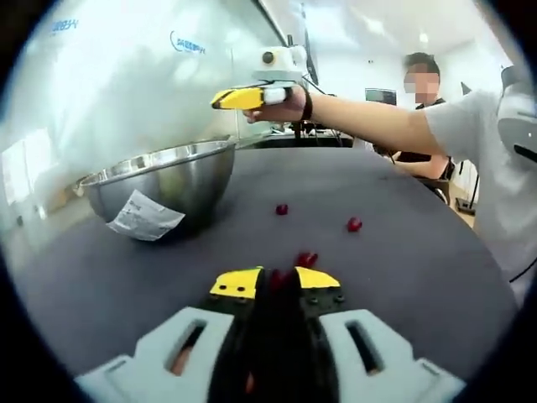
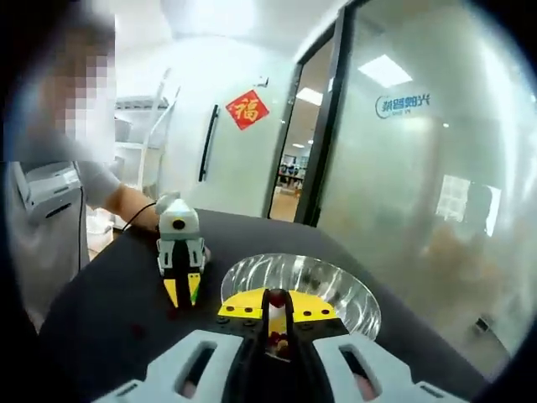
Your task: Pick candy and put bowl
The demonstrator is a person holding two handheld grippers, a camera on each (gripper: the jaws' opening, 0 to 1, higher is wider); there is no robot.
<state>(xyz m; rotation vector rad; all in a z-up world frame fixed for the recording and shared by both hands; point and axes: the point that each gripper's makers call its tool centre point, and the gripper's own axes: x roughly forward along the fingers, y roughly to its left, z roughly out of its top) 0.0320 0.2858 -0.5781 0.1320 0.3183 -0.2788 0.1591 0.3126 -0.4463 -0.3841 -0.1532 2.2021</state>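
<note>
Jaws of the left gripper (image 1: 274, 281) sit almost together at the bottom of the left gripper view, yellow tips pinching a small red candy (image 1: 280, 277) low over the dark table (image 1: 419, 277). Just past the tips lies another red candy (image 1: 307, 259), glossy and rounded. Farther out, two more candies (image 1: 354, 224) lie well apart on the table. To the left stands a steel bowl (image 1: 159, 185) with a white label on its wall. Beyond it, the right gripper (image 1: 243, 98) hangs in the air above the bowl's far rim, held by a hand (image 1: 289, 105).

In the right gripper view, that gripper's (image 2: 276, 312) jaws stand narrow, gripping something small and red and white between the tips, apparently a candy. The bowl (image 2: 336, 290) lies directly below and ahead. The left gripper (image 2: 182, 285) points down at the table (image 2: 109, 311) beside the bowl.
</note>
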